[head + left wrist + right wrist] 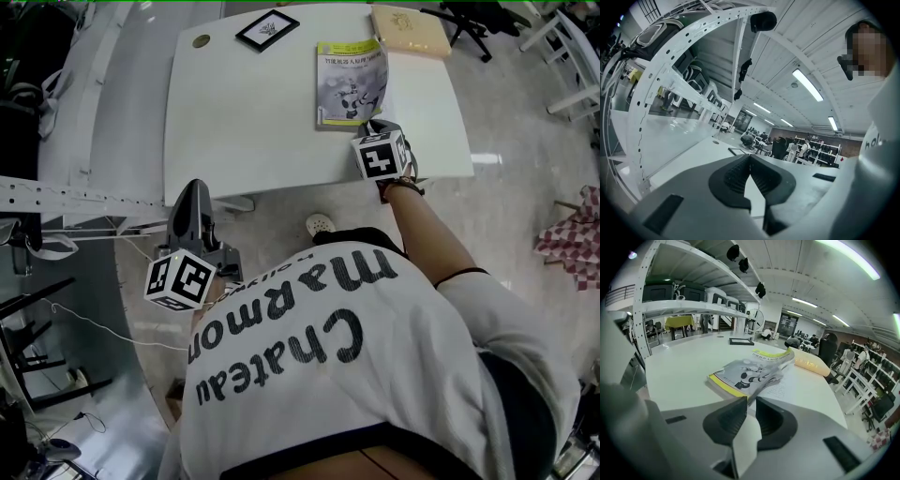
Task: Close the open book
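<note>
The book lies on the white table with its grey and yellow cover facing up. Its pages bulge along the near right edge, and a printed page lies flat beneath on the right. My right gripper sits at the book's near right corner. In the right gripper view the jaws of that gripper stand slightly apart, and the cover's corner reaches into the gap without being pressed. My left gripper hangs off the table's near left corner, its jaws meeting at the tips with nothing between them.
A tan book lies beyond the task book, and a black picture frame and a small round disc rest at the table's far side. White shelving runs along the left. Chairs stand at the right.
</note>
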Available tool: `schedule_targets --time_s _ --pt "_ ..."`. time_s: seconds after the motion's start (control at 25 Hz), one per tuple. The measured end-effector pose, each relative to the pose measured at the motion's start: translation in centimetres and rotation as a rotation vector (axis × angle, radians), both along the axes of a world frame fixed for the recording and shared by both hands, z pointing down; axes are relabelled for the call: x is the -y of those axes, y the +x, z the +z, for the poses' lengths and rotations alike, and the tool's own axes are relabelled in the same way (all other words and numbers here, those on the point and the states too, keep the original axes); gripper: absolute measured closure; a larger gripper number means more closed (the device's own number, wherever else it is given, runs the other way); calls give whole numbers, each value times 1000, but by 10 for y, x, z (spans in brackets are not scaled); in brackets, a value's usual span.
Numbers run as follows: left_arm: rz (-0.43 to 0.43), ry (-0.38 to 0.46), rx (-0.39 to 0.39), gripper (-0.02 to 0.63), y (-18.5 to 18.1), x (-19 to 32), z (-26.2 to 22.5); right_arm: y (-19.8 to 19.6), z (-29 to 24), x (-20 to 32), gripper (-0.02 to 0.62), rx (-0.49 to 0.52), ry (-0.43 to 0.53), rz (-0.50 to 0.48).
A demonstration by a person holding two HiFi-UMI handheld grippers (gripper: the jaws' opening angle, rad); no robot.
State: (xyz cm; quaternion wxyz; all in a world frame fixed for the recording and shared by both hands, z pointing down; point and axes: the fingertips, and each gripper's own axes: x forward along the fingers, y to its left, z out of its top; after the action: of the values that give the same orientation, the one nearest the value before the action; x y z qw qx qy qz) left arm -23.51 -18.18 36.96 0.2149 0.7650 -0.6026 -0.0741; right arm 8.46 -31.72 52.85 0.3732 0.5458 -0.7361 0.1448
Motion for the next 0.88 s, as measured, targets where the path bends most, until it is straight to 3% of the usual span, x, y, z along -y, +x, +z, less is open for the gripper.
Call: schedule_targets --time_s 0.4,0.88 --pt "1 1 4 583 4 -1 0 8 8 0 520 89 -29 55" --pt "5 -3 7 583 3 -1 1 13 14 -3 515 110 -51 86"
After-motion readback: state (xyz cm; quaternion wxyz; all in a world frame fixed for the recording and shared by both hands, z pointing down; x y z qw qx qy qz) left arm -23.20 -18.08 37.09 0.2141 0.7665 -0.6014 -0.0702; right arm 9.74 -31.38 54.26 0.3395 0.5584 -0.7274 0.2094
